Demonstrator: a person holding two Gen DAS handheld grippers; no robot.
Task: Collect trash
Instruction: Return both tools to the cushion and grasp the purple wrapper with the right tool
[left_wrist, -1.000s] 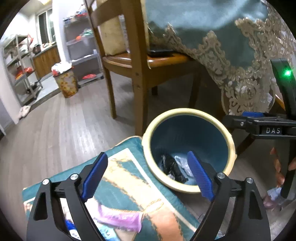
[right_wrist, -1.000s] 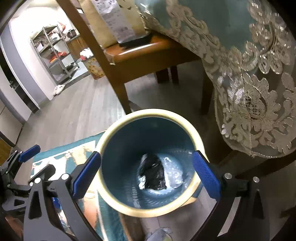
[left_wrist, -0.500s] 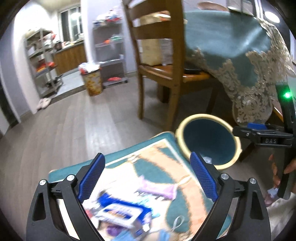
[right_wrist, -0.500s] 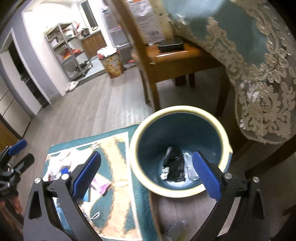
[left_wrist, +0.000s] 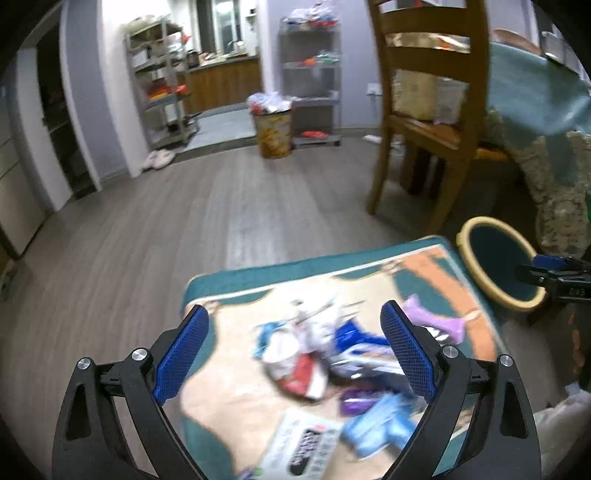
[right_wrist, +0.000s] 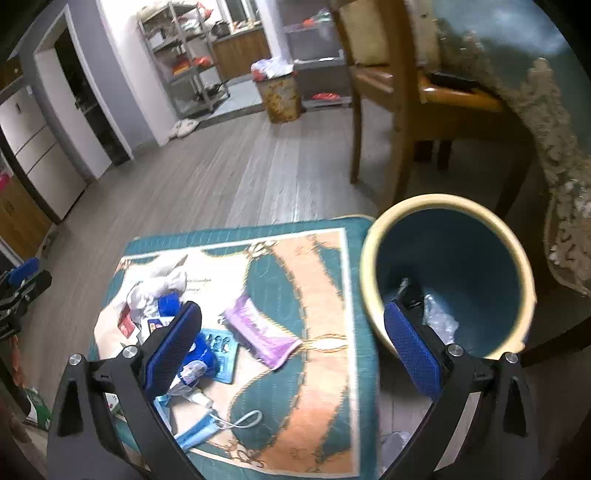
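Note:
A pile of trash (left_wrist: 314, 354) lies on a teal and orange mat (left_wrist: 236, 398): wrappers, a white packet, a blue face mask (right_wrist: 207, 430) and a purple wrapper (right_wrist: 260, 332). A blue bin with a cream rim (right_wrist: 369, 254) stands at the mat's right edge, with black and clear trash inside (right_wrist: 436, 317). My left gripper (left_wrist: 293, 347) is open and empty above the pile. My right gripper (right_wrist: 291, 341) is open and empty above the mat, left of the bin (left_wrist: 465, 236).
A wooden chair (left_wrist: 417, 122) and a table with a lace-edged teal cloth (right_wrist: 546, 122) stand behind the bin. Grey wood floor (left_wrist: 184, 229) stretches to the shelves and a full patterned bin (left_wrist: 273, 129) at the back.
Both grippers have swung left, away from the blue bin and over the mat. The trash pile has come into view under the left gripper. Both stay open.

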